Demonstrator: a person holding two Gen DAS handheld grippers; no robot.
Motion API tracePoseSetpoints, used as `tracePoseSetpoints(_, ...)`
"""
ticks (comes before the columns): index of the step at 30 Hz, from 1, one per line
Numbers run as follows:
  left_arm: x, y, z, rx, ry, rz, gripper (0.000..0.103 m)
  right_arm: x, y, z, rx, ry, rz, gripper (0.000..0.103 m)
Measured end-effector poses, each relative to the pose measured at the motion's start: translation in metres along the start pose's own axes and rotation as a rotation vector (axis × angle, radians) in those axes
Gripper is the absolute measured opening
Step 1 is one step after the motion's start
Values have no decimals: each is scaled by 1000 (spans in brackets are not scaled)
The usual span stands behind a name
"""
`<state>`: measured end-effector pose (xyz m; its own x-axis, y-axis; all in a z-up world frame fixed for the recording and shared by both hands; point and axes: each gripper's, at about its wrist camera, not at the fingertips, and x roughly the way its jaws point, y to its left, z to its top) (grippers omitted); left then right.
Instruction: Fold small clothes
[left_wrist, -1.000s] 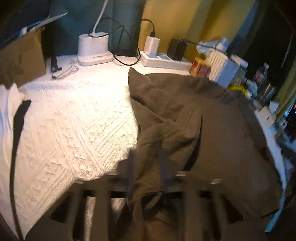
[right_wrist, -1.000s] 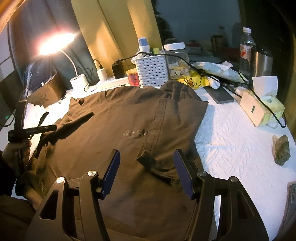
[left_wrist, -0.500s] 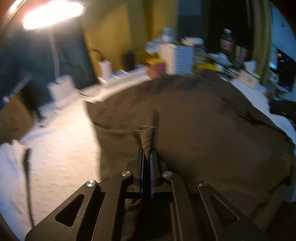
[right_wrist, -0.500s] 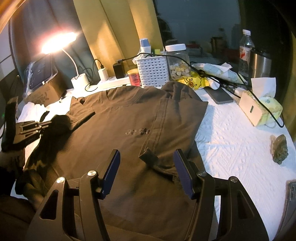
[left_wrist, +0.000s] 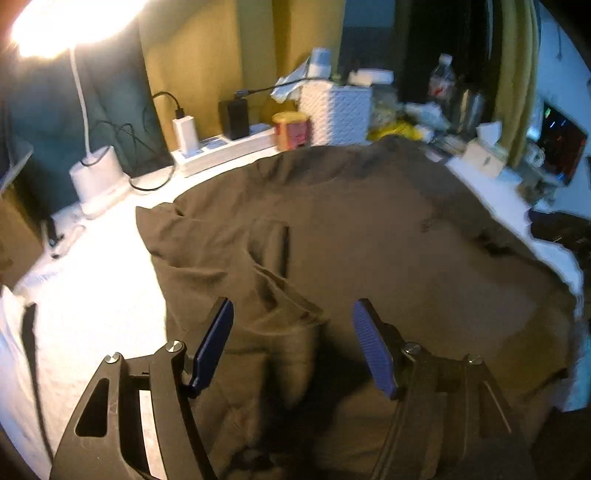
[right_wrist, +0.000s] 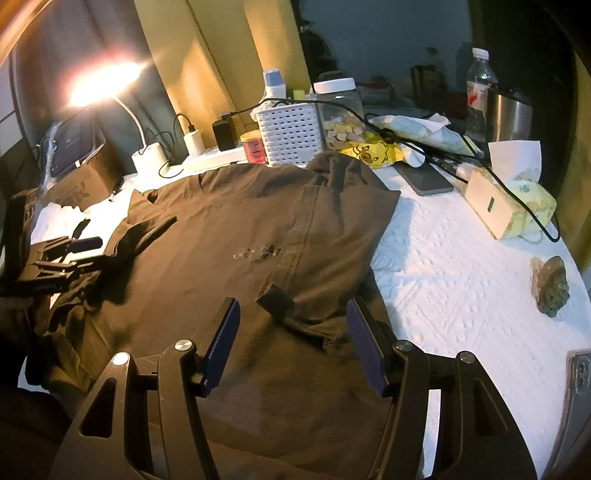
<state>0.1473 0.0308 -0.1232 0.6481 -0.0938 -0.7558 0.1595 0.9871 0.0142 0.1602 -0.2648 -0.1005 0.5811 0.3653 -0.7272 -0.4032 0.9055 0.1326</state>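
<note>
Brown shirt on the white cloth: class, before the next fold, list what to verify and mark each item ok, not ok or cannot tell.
1. Left gripper free of cloth: ok, its jaws are opening and the pads grip nothing.
2. Right gripper open: ok, nothing pinched.
3. Brown shirt lying flat: not ok, its left side is bunched.
4. Right sleeve folded in: ok.
5. Phone clear of the shirt: ok.
6. Shirt's near hem: cannot tell, hidden by the grippers.
</note>
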Motion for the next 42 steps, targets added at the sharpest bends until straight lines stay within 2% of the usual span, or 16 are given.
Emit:
tracePoseSetpoints(3,21,-3,-1,-4,74,-52,67,4,-7,0,27,4,6,64)
tracePoseSetpoints(8,25,-28,-4,54,108,-206,67,13,-14,3,37,16,17,64)
tracePoseSetpoints(10,24,-37,-5,76,128,-268,67,18,-15,4,43,25,42,64)
tracePoseSetpoints(12,22,-43,-5,88,134,-289,67,26,-15,4,58,44,93,64)
tracePoseSetpoints(16,12,-38,-2,71,124,-270,67,36,-11,8,77,62,163,64)
tracePoseSetpoints(21,3,-15,-4,22,103,-212,67,54,2,11,39,113,189,64)
tracePoseSetpoints(25,3,-4,-14,-6,127,-224,67,65,11,4,10,178,224,64)
tracePoseSetpoints(31,-1,-11,-25,9,136,-289,66,59,14,1,-22,195,209,64)
tracePoseSetpoints(35,-9,-8,-23,-1,105,-273,66,54,20,-4,-41,197,188,64)
tracePoseSetpoints(40,-14,11,-13,-69,40,-182,67,39,23,-10,-43,173,141,64)
tracePoseSetpoints(42,-5,14,-14,-73,51,-220,67,31,22,-12,-39,158,124,64)
